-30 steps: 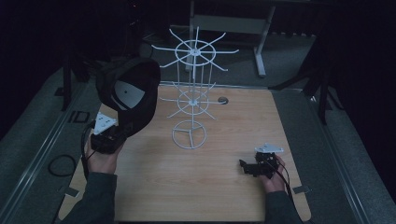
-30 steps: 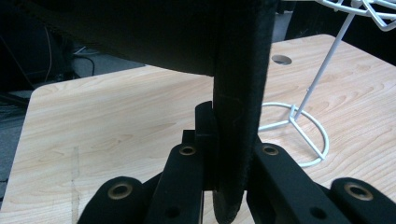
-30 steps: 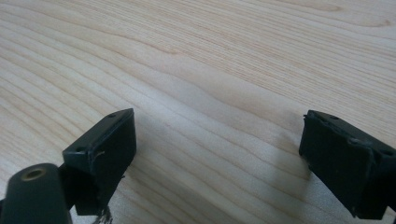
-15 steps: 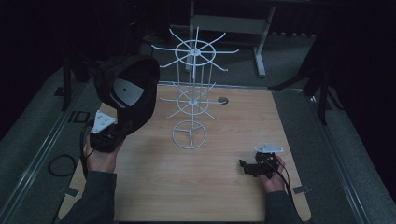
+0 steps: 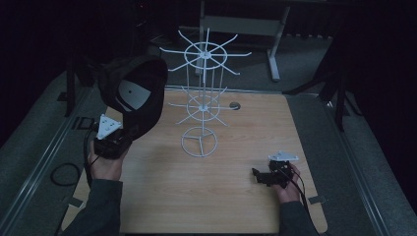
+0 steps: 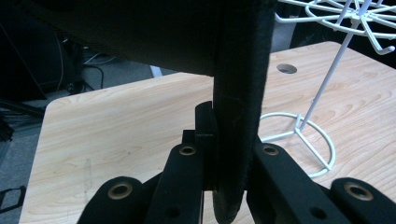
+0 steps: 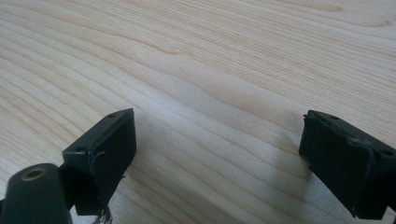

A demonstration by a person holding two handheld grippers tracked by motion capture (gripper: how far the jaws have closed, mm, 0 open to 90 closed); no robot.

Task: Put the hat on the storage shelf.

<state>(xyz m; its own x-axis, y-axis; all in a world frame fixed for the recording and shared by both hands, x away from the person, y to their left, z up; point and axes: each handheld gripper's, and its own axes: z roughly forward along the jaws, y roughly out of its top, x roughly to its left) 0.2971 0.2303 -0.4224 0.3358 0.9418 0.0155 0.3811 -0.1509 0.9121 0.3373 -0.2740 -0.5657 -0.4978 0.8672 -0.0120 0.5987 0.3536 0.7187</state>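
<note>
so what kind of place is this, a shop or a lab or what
Probably a dim lab or test workspace, not a shop: a bare wooden table, one white wire display rack on it, and metal equipment stands on grey carpet behind.

High view: fixed, above the person's side, facing forward and down, far enough to take in the whole table (image 5: 236, 196) and rack (image 5: 202, 105). Left gripper view: rides the left gripper (image 6: 229, 186), low over the table (image 6: 116, 121), looking along its jaws, very close on the cap (image 6: 238, 93) edge between them; shares the rack (image 6: 327, 84) base and table hole with the high view. Right gripper view: on the right gripper (image 7: 217, 158), angled down, very near the table (image 7: 210, 60) wood.
</note>
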